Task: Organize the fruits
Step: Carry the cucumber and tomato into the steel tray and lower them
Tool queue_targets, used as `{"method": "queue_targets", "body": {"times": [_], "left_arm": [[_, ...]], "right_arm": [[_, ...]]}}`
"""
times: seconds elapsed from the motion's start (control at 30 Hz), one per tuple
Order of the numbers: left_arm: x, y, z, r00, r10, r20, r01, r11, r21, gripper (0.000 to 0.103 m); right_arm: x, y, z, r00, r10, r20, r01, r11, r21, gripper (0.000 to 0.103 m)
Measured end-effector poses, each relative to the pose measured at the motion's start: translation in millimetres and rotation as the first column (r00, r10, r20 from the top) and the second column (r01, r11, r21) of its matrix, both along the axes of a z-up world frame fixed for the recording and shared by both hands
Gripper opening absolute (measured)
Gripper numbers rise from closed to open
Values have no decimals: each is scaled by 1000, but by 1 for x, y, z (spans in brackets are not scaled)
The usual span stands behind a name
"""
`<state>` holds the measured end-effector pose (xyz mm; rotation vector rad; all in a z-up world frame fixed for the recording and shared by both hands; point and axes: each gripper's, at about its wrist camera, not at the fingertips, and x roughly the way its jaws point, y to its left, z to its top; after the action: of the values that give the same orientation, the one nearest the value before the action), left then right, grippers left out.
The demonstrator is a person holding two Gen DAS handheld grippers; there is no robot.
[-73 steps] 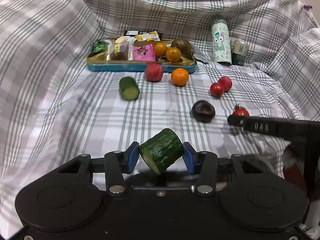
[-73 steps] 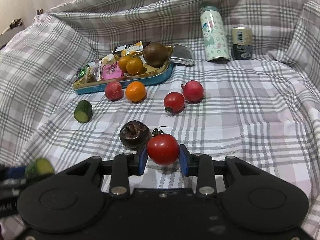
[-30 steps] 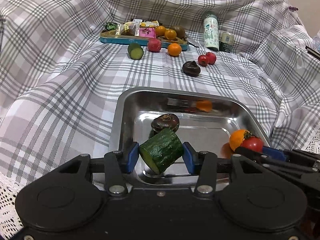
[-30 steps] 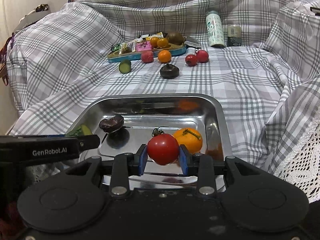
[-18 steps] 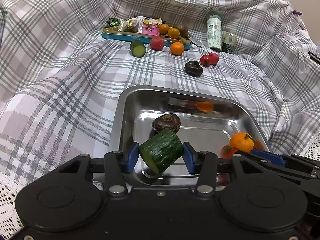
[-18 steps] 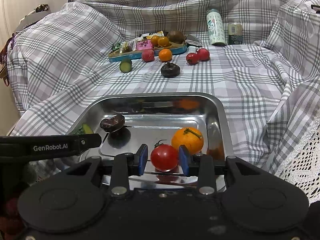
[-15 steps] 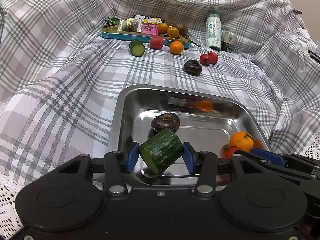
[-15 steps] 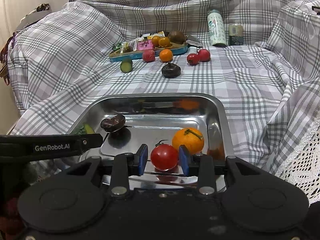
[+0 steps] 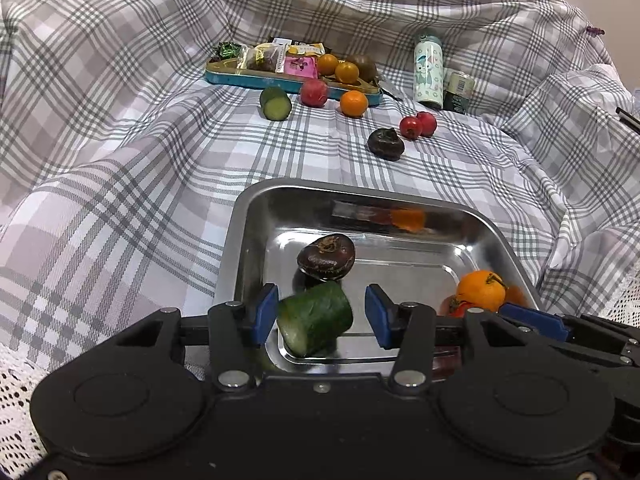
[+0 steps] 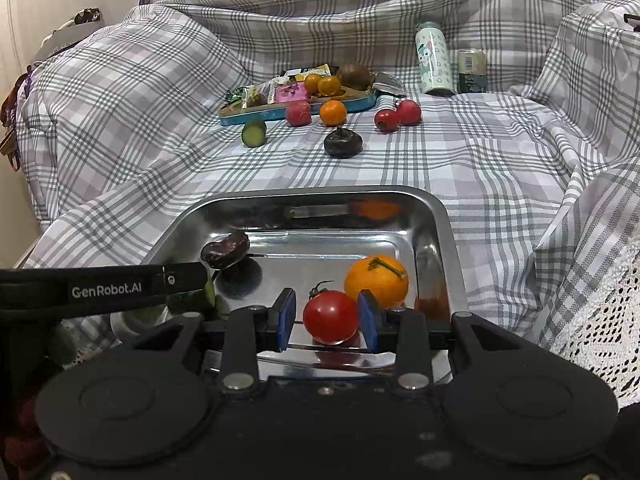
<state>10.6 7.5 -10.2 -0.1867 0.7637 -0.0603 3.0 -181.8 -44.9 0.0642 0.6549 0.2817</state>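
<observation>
Cucumber (image 9: 315, 317) – btwn parted L jaws

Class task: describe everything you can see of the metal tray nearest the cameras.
The metal tray is shiny, rectangular, with rounded corners, sloped walls and a rolled rim. It sits level on the checked cloth. Inside lie an orange, a tomato, a dark brown fruit and a cucumber piece. Its far wall mirrors the orange. Both grippers hover at its near edge, jaws open.

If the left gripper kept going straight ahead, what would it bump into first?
Probably the cucumber piece lying loose between the open left gripper fingers, then the dark brown fruit just beyond it in the metal tray. Depth is hard to judge.
</observation>
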Motion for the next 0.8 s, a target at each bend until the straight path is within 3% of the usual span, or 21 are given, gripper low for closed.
{"method": "queue_targets", "body": {"times": [0.8], "left_arm": [[-4,0,2,1000,2,16,-2,1000,12,54]], "right_arm": [[-1,-2,-1,1000,-8,10,8,1000,1,37]]}}
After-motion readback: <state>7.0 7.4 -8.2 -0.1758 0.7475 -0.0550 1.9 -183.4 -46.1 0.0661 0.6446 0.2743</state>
